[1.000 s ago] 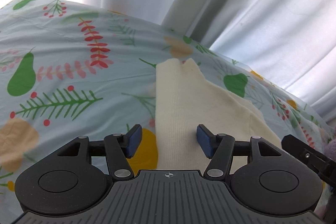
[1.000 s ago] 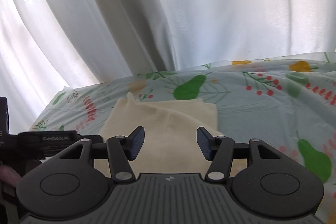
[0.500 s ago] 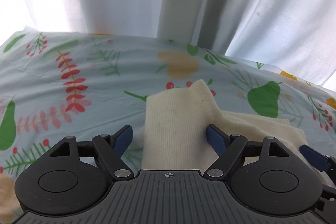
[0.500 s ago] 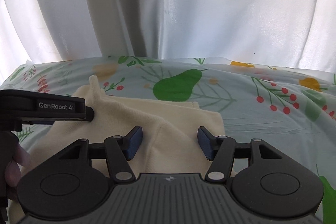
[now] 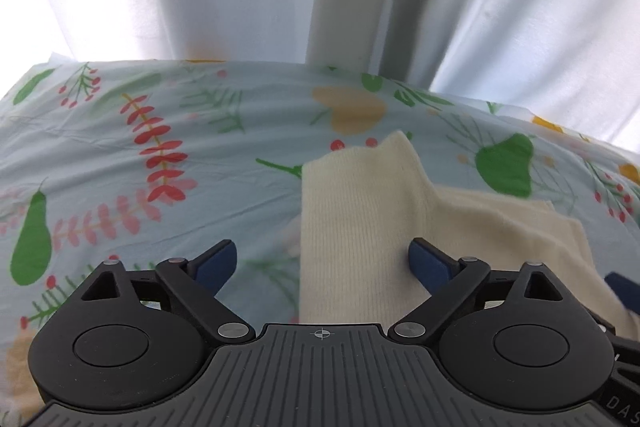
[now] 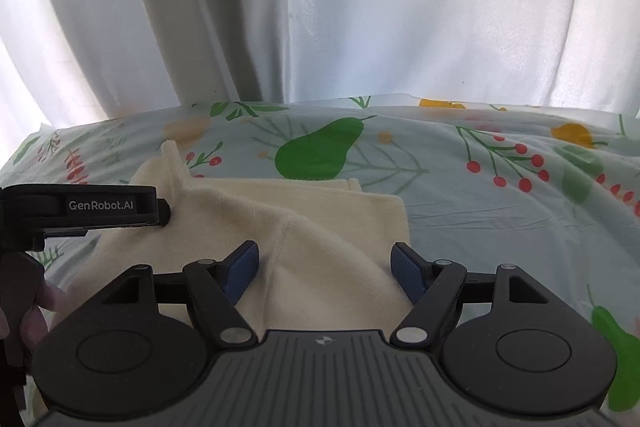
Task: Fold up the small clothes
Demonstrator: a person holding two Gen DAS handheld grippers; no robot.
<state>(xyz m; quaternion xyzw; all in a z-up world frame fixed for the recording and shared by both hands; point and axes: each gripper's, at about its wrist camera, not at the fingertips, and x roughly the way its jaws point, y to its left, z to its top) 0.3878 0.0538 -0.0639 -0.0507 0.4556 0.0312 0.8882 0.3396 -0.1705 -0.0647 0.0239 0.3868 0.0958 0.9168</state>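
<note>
A cream knitted garment (image 5: 360, 227) lies partly folded on the patterned sheet, one narrow part pointing away towards the curtain. My left gripper (image 5: 322, 263) is open, its blue pads (image 5: 216, 263) astride the garment's left edge, just above the cloth. My right gripper (image 6: 324, 269) is open over the same garment (image 6: 320, 227), which shows a raised fold between the pads. The left gripper's body (image 6: 100, 207) shows at the left of the right wrist view, over the garment's left part.
The light blue sheet (image 5: 120, 155) with pears, berries and leaves covers the surface. White curtains (image 6: 320, 7) hang close behind the far edge. A blue pad of the right gripper (image 5: 622, 287) shows at the right edge of the left wrist view.
Both grippers tilted up and swung to face the curtain. The left gripper's jaws opened wider. The garment lies as before.
</note>
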